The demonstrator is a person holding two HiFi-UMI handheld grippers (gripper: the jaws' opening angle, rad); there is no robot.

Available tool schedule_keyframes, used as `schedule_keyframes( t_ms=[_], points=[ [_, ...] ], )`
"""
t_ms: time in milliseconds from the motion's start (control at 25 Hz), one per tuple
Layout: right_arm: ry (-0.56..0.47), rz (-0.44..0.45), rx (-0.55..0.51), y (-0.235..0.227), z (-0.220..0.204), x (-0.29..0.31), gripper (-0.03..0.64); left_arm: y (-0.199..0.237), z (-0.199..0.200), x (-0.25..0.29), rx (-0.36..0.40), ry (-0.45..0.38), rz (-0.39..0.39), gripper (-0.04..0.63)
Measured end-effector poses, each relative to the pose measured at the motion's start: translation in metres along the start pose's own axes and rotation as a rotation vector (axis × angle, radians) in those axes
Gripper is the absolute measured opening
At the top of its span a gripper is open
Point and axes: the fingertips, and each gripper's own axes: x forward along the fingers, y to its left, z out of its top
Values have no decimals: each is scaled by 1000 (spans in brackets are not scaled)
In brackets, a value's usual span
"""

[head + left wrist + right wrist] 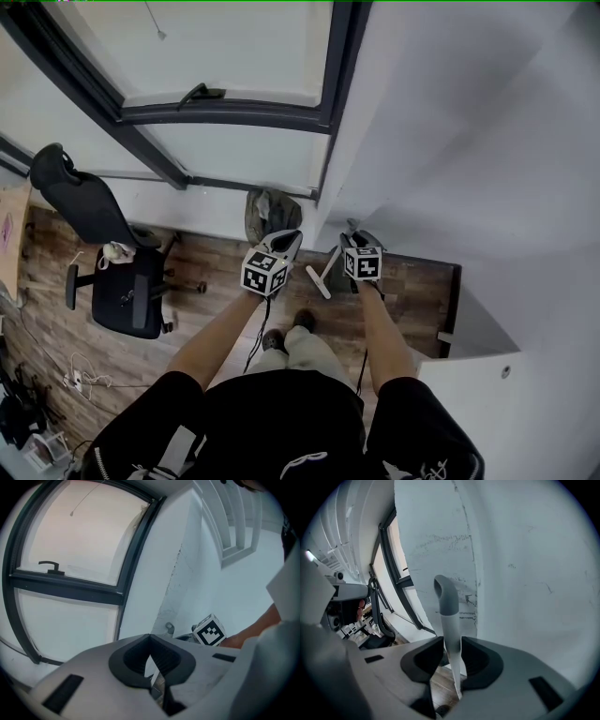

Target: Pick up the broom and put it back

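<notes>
The right gripper (pixel 354 229) is clenched on the broom's white handle (pixel 450 625), its pads pressing on both sides of the shaft just below the grey hooked cap (pixel 444 591). The handle stands nearly upright in front of the white wall (pixel 525 573), and its lower end hangs above the wooden floor (pixel 412 281). In the head view a short stretch of the handle slants between the two grippers. The left gripper (pixel 287 238) is just beside the right one, its jaws closed tip to tip with nothing in them. A dark-framed window (pixel 225 56) is ahead, with a crumpled greenish bundle (pixel 270 214) at its foot that I cannot identify, and a black office chair (pixel 122 281) stands well off to the left
</notes>
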Motion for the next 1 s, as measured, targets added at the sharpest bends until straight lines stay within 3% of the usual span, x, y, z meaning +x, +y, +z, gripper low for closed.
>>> schedule_keyframes(
  t_ms=[480, 1000],
  points=[
    [-22, -34, 7, 2, 1, -21, 117, -4, 3, -9, 2, -18, -20, 18],
    [-160, -113, 50, 37, 2, -112, 117, -22, 14, -77, 25, -97, -43, 17]
  ],
)
